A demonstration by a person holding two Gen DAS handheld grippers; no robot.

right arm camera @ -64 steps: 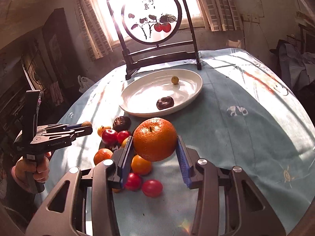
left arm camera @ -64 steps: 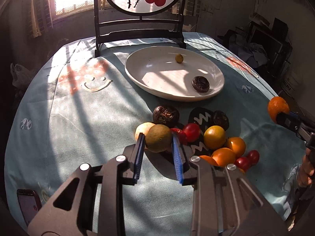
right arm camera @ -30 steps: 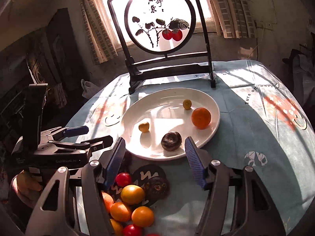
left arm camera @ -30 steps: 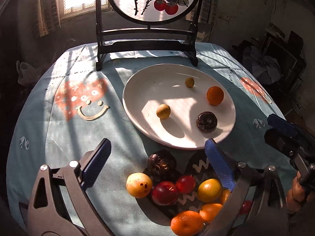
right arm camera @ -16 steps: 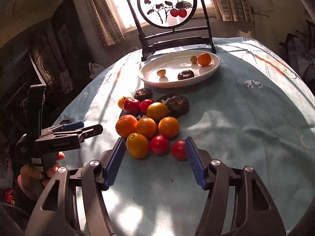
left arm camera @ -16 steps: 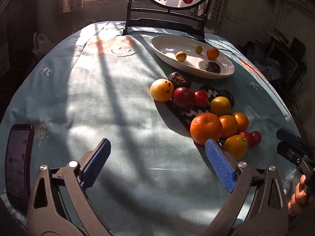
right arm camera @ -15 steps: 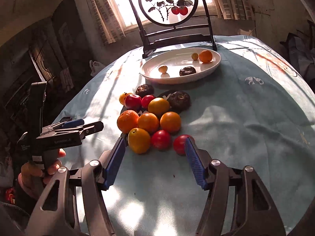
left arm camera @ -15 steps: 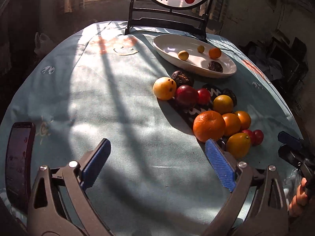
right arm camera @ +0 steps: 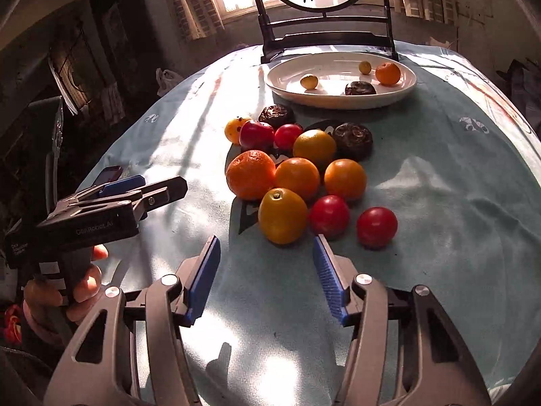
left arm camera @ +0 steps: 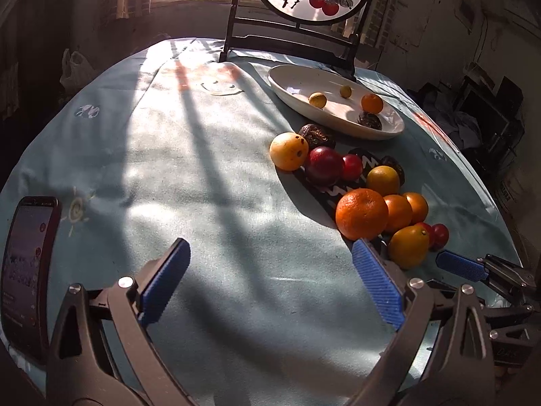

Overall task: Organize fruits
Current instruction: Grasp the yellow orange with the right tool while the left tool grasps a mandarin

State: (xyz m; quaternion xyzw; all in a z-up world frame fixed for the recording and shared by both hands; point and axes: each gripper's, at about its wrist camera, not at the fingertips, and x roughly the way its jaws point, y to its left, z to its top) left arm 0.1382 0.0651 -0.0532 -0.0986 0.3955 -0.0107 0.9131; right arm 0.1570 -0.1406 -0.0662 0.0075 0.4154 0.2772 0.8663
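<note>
A white plate [right arm camera: 402, 96] at the far side of the table holds two small yellow fruits, a small orange [right arm camera: 387, 73] and a dark wrinkled fruit [right arm camera: 359, 88]. A pile of fruit lies nearer: a large orange [right arm camera: 250, 174], smaller oranges, a yellow-orange fruit [right arm camera: 282, 215], red fruits and dark ones. My right gripper [right arm camera: 267, 274] is open and empty just short of the yellow-orange fruit. My left gripper [left arm camera: 270, 277] is open and empty over bare cloth left of the pile [left arm camera: 361, 213]. The plate also shows in the left wrist view [left arm camera: 287, 83].
A light blue tablecloth [left arm camera: 189, 155] covers the round table. A dark-framed round screen [right arm camera: 324, 6] stands behind the plate. A phone [left arm camera: 27, 270] lies at the table's near left edge. The right gripper's blue pad [left arm camera: 461, 267] shows at the right.
Both grippers let go of their fruits onto the plate, then drew back from it toward the near side of the pile. Both now stand open and empty.
</note>
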